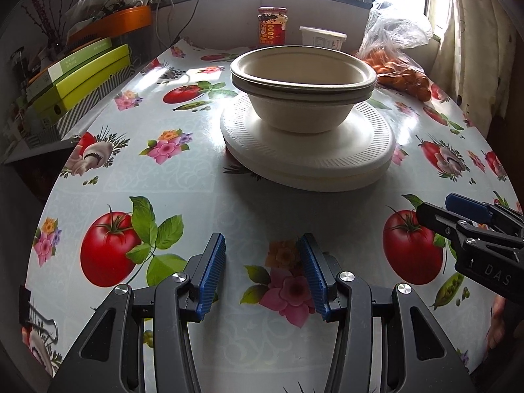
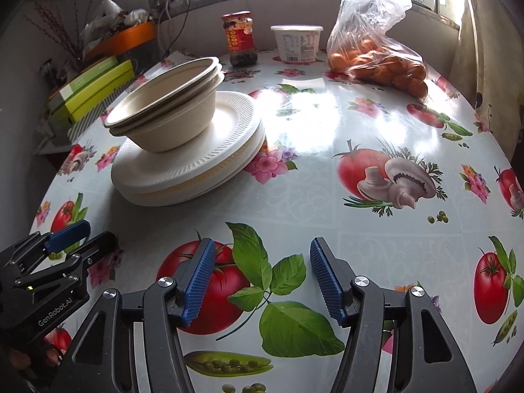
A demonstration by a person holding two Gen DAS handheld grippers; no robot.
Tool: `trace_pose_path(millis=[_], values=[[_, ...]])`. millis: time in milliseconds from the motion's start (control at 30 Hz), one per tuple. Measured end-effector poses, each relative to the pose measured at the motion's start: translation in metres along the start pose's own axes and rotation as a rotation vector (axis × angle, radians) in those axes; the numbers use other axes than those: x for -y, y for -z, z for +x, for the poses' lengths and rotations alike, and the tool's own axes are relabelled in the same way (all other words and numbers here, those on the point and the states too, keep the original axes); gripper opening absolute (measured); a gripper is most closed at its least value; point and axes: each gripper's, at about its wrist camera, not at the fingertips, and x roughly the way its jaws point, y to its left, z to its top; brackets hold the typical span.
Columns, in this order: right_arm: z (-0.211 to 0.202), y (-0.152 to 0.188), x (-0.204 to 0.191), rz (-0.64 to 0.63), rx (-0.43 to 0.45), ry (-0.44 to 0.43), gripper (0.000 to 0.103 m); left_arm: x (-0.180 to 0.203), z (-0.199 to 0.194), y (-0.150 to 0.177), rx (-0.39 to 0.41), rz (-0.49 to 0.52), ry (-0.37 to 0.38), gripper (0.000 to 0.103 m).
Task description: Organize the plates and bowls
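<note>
A stack of beige paper bowls [image 1: 303, 88] [image 2: 167, 108] rests on a stack of white ribbed plates [image 1: 311, 160] [image 2: 183, 170] in the middle of the table. My left gripper [image 1: 262, 245] hovers open over the tablecloth, short of the plates, with nothing between its blue pads. My right gripper [image 2: 260, 252] is open too, over a printed tomato, to the right of the stack and empty. Each gripper shows in the other's view: the right gripper [image 1: 435, 209] at the edge of the left wrist view, the left gripper [image 2: 88, 232] at the lower left of the right wrist view.
At the table's far edge stand a red-labelled jar [image 2: 239, 39], a white tub [image 2: 296, 44] and a plastic bag of oranges [image 2: 376, 55]. Green boxes [image 1: 85, 75] and an orange tray [image 1: 114, 23] are piled on a side shelf at the left. A flowered vinyl cloth [image 2: 327, 180] covers the table.
</note>
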Motion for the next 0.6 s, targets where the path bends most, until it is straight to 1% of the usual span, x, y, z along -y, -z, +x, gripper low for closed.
trace_pose_path(millis=[100, 200, 333, 600], values=[[0.0002, 0.0011, -0.0006, -0.004, 0.004, 0.017, 0.062, 0.0005, 0.001, -0.0003, 0.003, 0.002, 0.004, 0.049], [0.0014, 0.0019, -0.0025, -0.018, 0.006, 0.051, 0.065, 0.0007, 0.0019, -0.0003, 0.009, -0.001, 0.007, 0.053], [0.0023, 0.0021, -0.0037, -0.027, 0.008, 0.057, 0.067, 0.0022, 0.0026, -0.0001, 0.016, 0.001, 0.008, 0.058], [0.0027, 0.0042, -0.0064, -0.037, 0.014, 0.075, 0.069, 0.0026, 0.0037, 0.0001, 0.028, -0.006, 0.005, 0.06]])
